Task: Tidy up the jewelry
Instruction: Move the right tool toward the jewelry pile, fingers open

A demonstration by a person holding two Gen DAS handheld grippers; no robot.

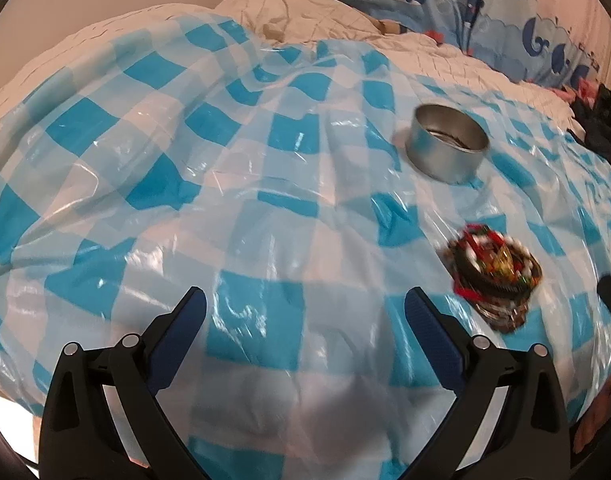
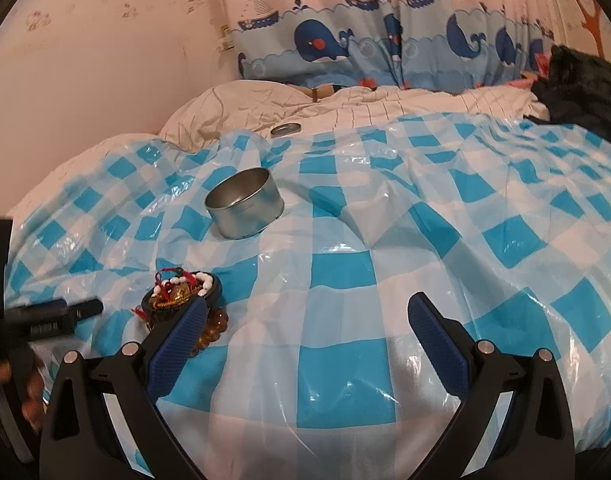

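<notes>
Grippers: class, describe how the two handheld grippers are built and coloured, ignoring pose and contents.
Both the left gripper and right gripper look alike: black plastic V-shaped frames, two fingers each faced with blue ribbed pads, and round silver pivot pins at the joints. No markings are visible.

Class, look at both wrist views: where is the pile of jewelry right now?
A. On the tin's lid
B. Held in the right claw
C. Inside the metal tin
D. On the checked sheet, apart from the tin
D: the jewelry lies on the sheet, nearer than the empty tin; both claws are open.
</notes>
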